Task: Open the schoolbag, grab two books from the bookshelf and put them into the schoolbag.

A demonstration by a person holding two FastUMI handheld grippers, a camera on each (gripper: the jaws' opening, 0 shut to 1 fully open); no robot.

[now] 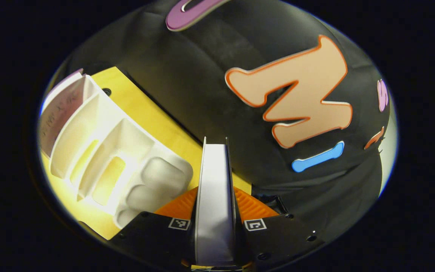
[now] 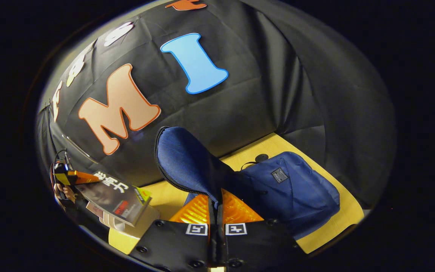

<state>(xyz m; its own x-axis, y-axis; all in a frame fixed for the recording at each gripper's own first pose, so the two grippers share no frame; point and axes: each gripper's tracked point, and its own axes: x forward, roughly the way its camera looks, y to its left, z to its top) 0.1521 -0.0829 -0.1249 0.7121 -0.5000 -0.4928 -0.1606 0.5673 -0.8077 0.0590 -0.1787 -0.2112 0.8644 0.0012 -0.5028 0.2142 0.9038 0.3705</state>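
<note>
In the left gripper view a book (image 1: 215, 177) stands edge-on, pale page edge toward the camera, with my left gripper (image 1: 215, 198) shut on it. The white plastic bookshelf (image 1: 127, 162) lies left of it on the yellow table, with another book (image 1: 60, 109) in its far slot. In the right gripper view the blue schoolbag (image 2: 293, 189) lies on the table. Its zipped flap (image 2: 187, 158) is lifted upright, pinched by my right gripper (image 2: 216, 206). The left gripper (image 2: 74, 176) shows at far left, holding the dark-covered book (image 2: 115, 200) above the table.
The yellow wooden table (image 1: 145, 109) meets the black cloth wall right behind the shelf and the bag. A round black grommet (image 2: 261, 157) sits in the tabletop behind the bag. A stretch of bare table (image 2: 164, 196) lies between the held book and the bag.
</note>
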